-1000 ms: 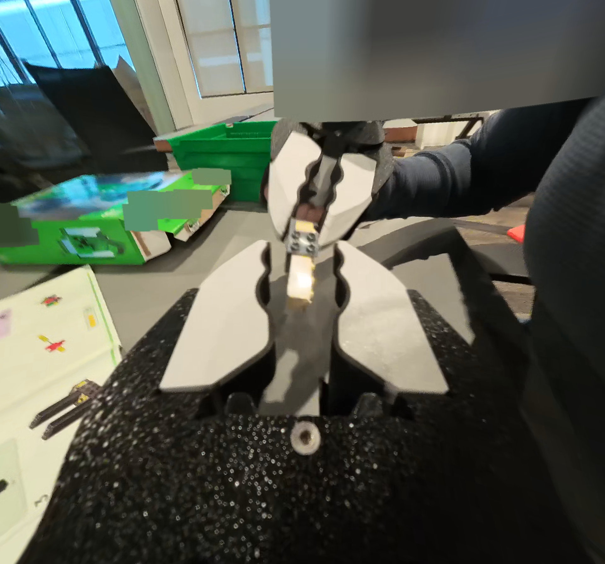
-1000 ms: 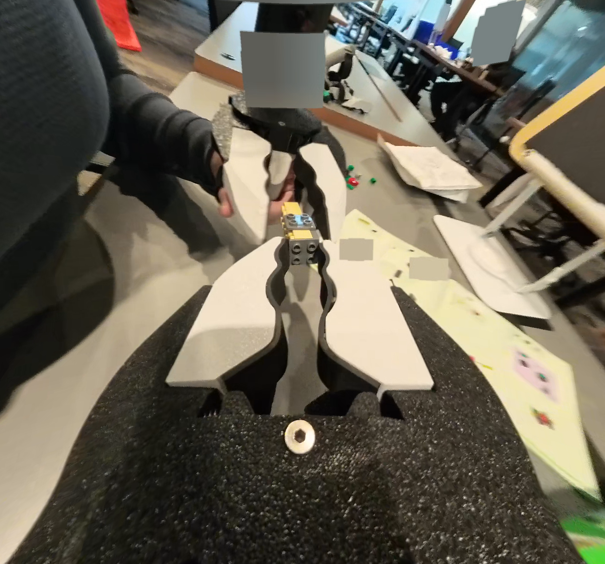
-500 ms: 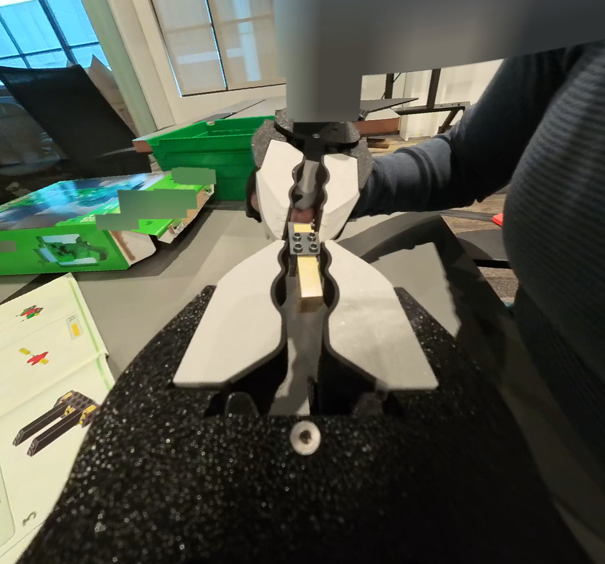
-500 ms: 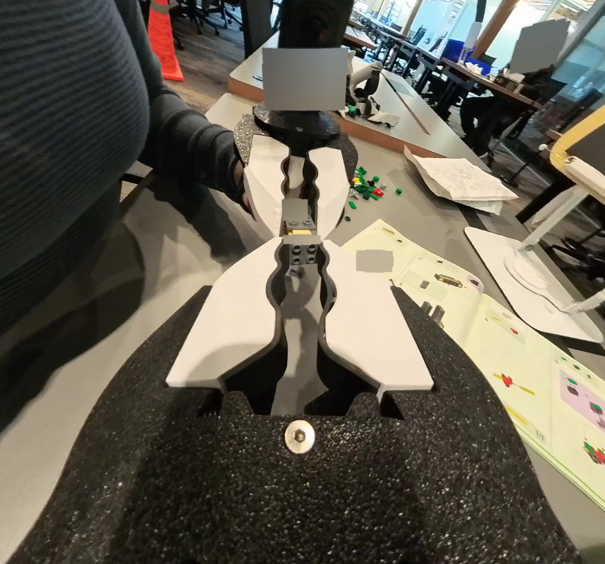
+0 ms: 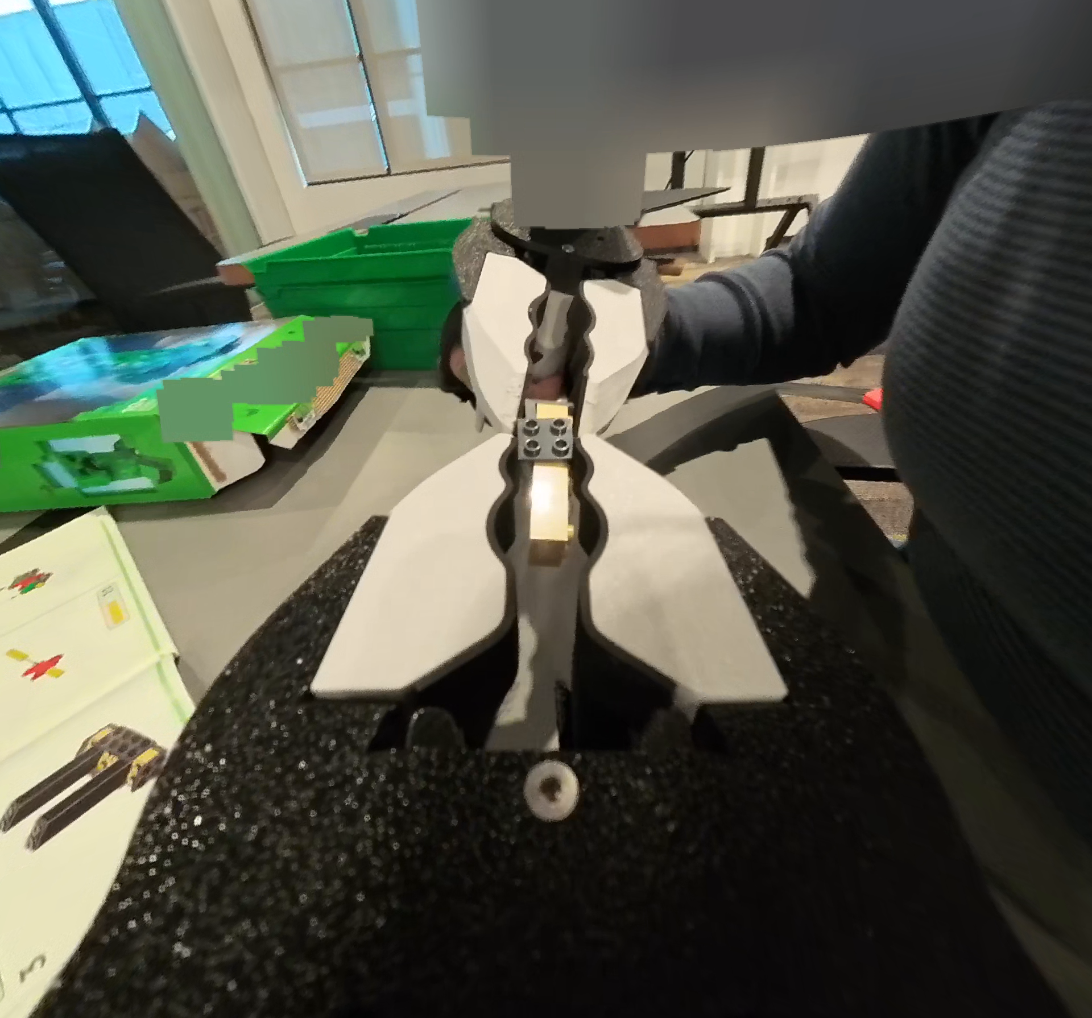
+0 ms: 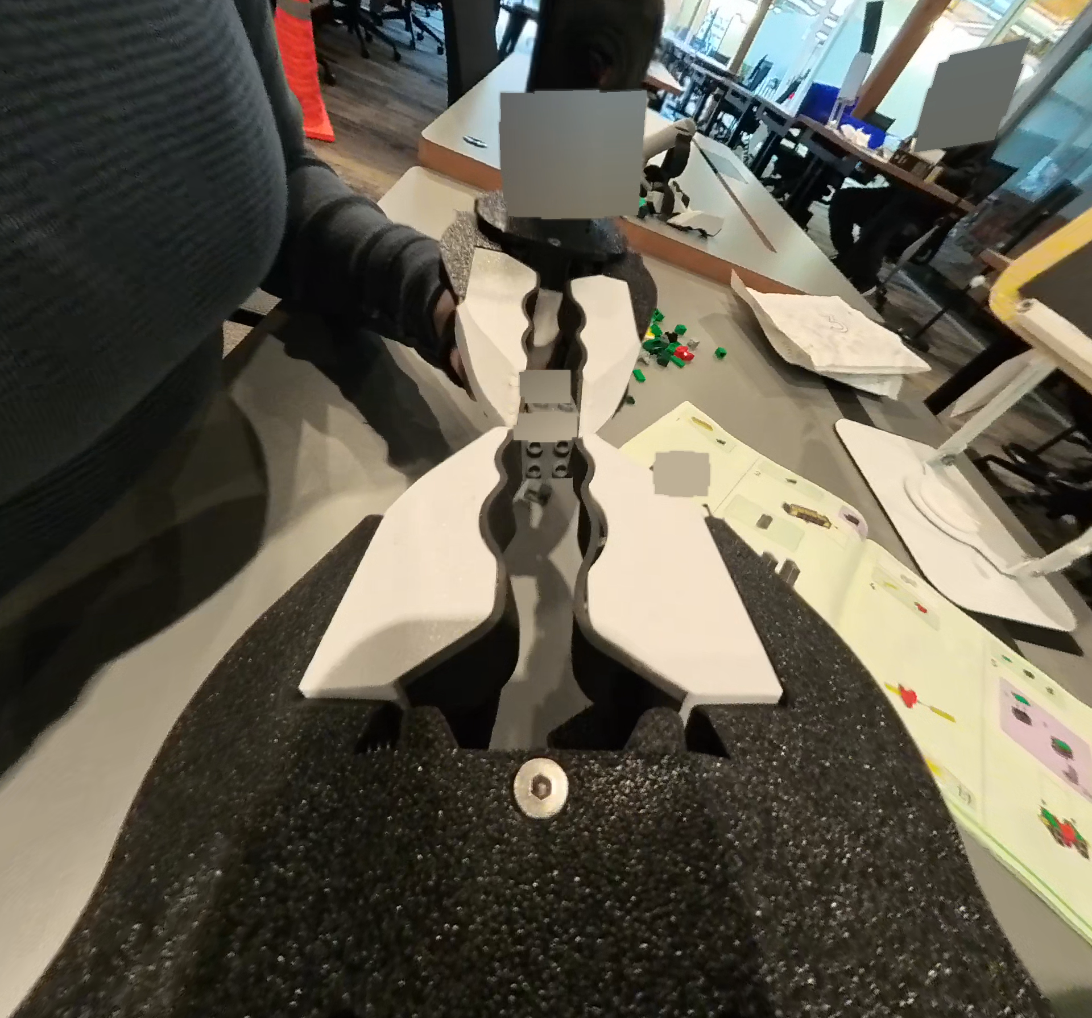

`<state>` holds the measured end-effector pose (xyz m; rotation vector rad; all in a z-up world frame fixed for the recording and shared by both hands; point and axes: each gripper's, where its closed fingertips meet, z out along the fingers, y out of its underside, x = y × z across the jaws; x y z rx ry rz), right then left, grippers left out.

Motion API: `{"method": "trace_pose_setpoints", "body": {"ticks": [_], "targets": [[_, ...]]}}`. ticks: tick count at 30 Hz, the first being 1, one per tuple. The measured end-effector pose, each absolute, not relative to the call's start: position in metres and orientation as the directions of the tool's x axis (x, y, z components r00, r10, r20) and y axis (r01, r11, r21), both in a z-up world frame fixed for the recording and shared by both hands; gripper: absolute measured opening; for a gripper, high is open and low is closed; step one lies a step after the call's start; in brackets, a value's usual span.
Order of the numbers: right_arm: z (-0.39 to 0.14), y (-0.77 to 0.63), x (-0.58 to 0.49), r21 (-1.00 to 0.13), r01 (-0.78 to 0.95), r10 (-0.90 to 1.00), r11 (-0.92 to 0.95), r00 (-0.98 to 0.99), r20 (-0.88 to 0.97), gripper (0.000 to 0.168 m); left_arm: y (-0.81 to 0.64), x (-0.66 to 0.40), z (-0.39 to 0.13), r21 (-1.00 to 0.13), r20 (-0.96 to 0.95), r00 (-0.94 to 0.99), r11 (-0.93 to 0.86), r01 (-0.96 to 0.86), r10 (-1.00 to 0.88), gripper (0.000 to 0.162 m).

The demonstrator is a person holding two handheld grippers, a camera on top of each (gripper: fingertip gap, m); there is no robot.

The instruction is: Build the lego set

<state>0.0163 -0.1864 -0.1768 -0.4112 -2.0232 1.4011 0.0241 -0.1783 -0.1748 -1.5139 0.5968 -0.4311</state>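
The two hand-held grippers meet tip to tip above the grey table, each facing the other.

In the left wrist view, the left hand-held gripper has its white fingers drawn in close around a small lego piece: a grey stud plate sits right at the fingertips, and a tan brick joined to it runs back into the gap between the fingers. The fingers press on its sides, so this gripper is clamped on the piece. Just past the plate, the right hand-held gripper points back toward the camera with its tips at the far end of the same piece, where a bit of yellow shows.

In the right wrist view, the right hand-held gripper is likewise closed down on a dark grey studded block at its tips. A mosaic patch covers the spot where the two grippers meet, so the join itself cannot be made out. The left hand-held gripper faces it, held by a person's hand in a dark sleeve.

On the table lie an open instruction booklet, a heap of loose green, red and black bricks, a crumpled paper bag and a white stand base. The left wrist view shows the green set box and, behind it, a green bin.
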Motion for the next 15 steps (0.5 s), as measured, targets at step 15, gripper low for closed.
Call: {"method": "trace_pose_setpoints", "body": {"ticks": [15], "targets": [[-0.1764,-0.1939,0.0173,-0.936,-0.087,0.617,0.341,-0.73,0.293,0.016,-0.1864,0.0262,-0.1749,-0.973,-0.231,0.756,0.138,-0.185,-0.612,0.016]]}}
